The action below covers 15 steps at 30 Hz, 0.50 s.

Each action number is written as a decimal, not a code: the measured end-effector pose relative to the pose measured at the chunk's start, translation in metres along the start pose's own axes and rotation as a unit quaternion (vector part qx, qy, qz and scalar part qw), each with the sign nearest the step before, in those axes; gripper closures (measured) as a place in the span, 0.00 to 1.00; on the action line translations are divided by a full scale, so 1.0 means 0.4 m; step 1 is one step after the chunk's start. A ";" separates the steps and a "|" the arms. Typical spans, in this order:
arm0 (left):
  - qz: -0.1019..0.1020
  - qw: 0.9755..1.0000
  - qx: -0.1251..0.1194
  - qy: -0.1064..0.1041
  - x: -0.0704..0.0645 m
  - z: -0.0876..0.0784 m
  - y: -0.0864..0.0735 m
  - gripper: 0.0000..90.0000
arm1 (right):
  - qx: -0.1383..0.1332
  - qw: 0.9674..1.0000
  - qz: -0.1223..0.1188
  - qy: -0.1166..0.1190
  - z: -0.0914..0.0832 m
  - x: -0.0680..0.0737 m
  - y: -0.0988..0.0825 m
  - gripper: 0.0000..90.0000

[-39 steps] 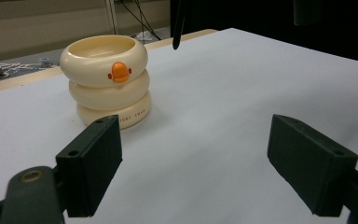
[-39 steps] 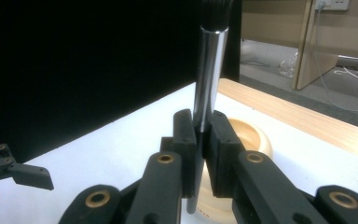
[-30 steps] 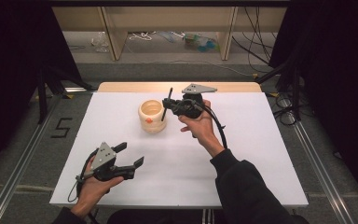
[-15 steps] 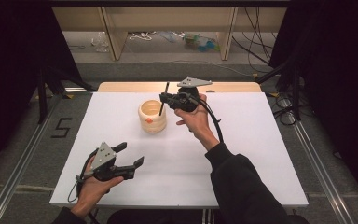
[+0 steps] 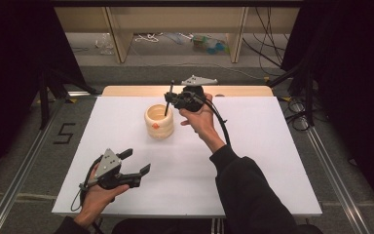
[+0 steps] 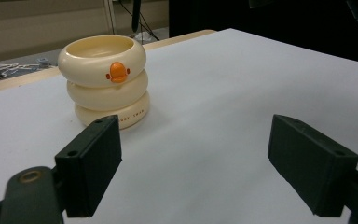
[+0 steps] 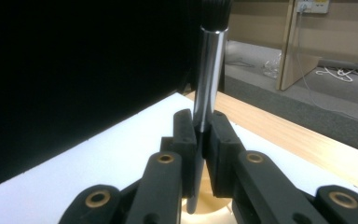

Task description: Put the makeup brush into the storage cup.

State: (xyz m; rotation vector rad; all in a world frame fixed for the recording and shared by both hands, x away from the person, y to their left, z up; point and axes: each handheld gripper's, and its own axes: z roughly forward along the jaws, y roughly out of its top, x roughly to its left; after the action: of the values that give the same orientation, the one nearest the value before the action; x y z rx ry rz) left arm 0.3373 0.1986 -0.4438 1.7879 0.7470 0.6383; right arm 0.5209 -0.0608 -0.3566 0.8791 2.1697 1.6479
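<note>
On a white worktop (image 5: 253, 161) we see a cream, three-ringed plastic pot with a small orange duck bill on its front (image 5: 158, 121) standing upright near the far middle. Our right hand-held gripper (image 5: 174, 100) is clamped on a slim brush with a silver metal stem and a black bristle head (image 7: 208, 79), held nearly upright with the bristle end up and its lower tip just inside the pot's mouth. Our left hand-held gripper (image 5: 135, 163) rests low over the near left part of the worktop, well apart from the pot, its jaws spread wide and gripping nothing.
</note>
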 end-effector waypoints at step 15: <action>-0.051 0.999 0.000 -0.004 -0.019 0.001 -0.005 0.19 | 0.016 1.000 0.004 -0.013 0.066 -0.010 0.011 0.93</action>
State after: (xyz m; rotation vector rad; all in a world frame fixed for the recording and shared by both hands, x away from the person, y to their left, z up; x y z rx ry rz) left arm 0.3320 0.1934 -0.4462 1.7394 0.8278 0.5633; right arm 0.5401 -0.0422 -0.3613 0.9128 2.1845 1.6011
